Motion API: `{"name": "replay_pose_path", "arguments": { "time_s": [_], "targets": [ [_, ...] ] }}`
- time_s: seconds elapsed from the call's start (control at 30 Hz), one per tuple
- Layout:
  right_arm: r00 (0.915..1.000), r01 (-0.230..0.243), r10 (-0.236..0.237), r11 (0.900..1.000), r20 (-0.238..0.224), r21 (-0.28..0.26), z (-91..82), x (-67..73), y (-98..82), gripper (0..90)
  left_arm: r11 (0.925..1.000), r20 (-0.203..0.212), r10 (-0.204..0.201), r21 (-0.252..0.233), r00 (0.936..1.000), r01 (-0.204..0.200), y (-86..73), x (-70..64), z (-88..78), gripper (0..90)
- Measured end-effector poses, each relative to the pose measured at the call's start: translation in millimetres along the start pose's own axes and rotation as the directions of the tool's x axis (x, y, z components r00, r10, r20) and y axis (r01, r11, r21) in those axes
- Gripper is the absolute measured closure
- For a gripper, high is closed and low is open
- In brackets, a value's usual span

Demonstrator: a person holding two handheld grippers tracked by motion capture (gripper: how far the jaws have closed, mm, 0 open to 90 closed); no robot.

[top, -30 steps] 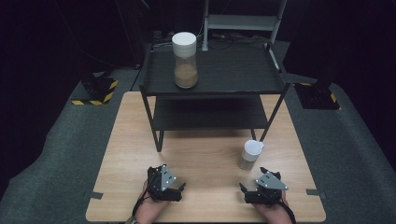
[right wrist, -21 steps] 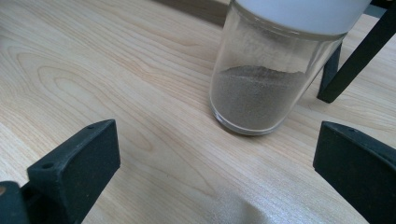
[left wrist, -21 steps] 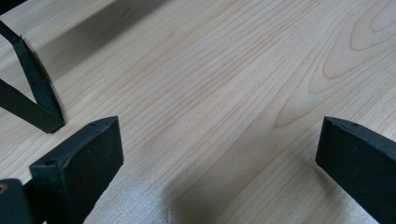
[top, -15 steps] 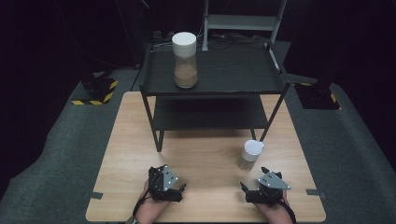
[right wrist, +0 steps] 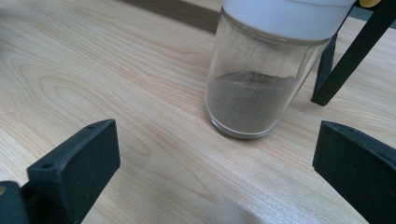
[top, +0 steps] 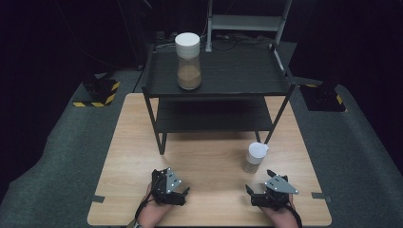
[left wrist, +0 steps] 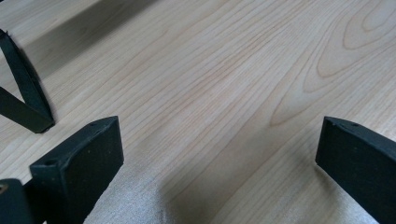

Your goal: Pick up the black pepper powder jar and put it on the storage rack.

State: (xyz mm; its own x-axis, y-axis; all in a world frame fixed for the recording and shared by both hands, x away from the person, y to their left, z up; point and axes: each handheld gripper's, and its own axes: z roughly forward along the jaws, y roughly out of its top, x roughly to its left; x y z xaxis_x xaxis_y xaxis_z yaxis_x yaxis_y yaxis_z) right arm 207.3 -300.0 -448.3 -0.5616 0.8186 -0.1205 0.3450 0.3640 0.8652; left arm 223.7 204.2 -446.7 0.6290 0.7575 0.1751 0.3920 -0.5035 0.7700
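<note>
Pale wood table (top: 209, 161) on grey carpet, dark room around: in the high view both grippers rest at the near edge, left gripper (top: 179, 195) and right gripper (top: 255, 195), likely poised to start. The small jar (top: 254, 157) stands just ahead of the right one, beside the black shelf's (top: 218, 90) leg; a larger jar (top: 188, 61) tops the shelf.

Left gripper view: jaws spread over bare wood.

Right gripper view: jaws spread, small jar (right wrist: 261, 79) upright between them but farther off, untouched

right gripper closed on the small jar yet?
No: in the right gripper view the fingers stand wide apart, and the small jar sits on the table ahead, untouched.
</note>
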Motion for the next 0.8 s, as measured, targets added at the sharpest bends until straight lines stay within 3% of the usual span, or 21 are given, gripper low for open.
{"name": "replay_pose_path", "arguments": {
  "time_s": [0.23,0.57,0.8],
  "targets": [
    [0.9991,-0.022,0.024,0.998,0.036,-0.055,-8.4,0.5,-2.2,0.0,1.0000,-0.004,-0.003,0.000,1.0000,0.003,0.1,-0.5,0.0,1.1],
    [0.9954,-0.051,0.058,0.995,0.076,-0.087,-13.4,4.3,4.7,0.0,0.9999,0.004,-0.009,-0.006,0.9999,0.009,-1.1,1.3,-0.6,1.1],
    [0.9947,-0.068,0.075,0.993,0.070,-0.101,-11.3,3.4,12.2,0.0,1.0000,0.007,-0.004,-0.008,1.0000,0.004,-1.6,1.7,-0.9,1.1]
  ]
}}
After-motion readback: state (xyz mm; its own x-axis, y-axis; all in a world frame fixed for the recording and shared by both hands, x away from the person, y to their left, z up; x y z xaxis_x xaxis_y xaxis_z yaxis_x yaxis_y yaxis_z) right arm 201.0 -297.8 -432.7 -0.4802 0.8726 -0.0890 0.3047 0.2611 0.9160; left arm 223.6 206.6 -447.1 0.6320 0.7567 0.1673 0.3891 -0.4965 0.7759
